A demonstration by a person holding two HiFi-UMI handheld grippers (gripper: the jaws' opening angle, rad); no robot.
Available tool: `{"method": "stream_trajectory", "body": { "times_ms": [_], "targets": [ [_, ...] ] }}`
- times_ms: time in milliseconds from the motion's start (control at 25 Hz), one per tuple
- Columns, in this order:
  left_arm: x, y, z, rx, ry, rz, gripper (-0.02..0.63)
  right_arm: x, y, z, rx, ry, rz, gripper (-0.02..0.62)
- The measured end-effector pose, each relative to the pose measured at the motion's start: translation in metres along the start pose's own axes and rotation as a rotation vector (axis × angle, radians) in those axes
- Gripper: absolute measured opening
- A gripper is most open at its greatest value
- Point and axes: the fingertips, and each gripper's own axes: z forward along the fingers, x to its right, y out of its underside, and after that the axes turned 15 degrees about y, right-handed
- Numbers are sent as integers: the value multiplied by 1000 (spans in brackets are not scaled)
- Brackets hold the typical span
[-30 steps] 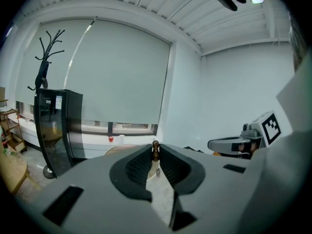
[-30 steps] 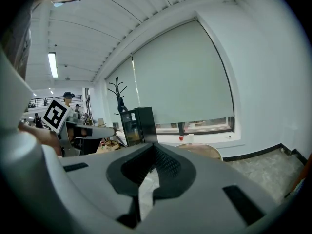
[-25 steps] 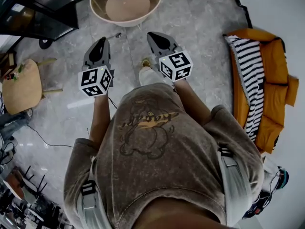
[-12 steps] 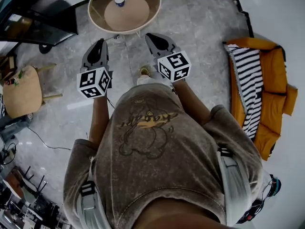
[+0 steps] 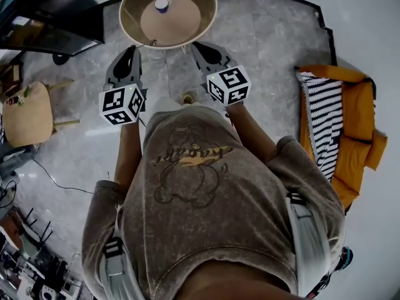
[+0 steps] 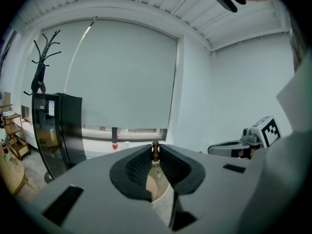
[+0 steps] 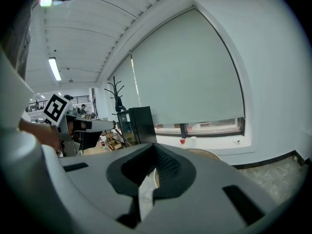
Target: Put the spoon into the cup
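The cup [image 5: 161, 5], white with a blue band, stands on the round wooden table [image 5: 187, 33] at the top of the head view. My left gripper [image 5: 132, 47] reaches the table's near edge and is shut on the spoon [image 5: 150, 43], which sticks out to the right of its tips. In the left gripper view the spoon's brown end [image 6: 155, 149] pokes up between the tips of the left gripper [image 6: 155, 152]. My right gripper [image 5: 199, 44] hangs beside it, jaws together with nothing in them. In the right gripper view the right gripper [image 7: 155, 149] is also shut.
An orange seat with a striped cloth [image 5: 340, 127] lies at the right. A small wooden stool [image 5: 28, 114] stands at the left and a dark cabinet [image 5: 53, 27] at the top left. A cable [image 5: 56, 180] runs over the grey floor.
The person and both grippers have moved forward toward the round table, which now reaches the gripper tips. The spoon stays in the left gripper.
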Motion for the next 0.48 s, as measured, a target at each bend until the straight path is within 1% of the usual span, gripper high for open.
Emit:
{"method": "stream_trajectory", "body": {
  "times_ms": [240, 480],
  "targets": [
    [-12, -7, 16, 7, -5, 3, 58, 4, -2, 18, -15, -22, -14, 20],
    [-22, -11, 38, 3, 16, 7, 58, 18, -6, 36, -17, -2, -12, 19]
  ]
}}
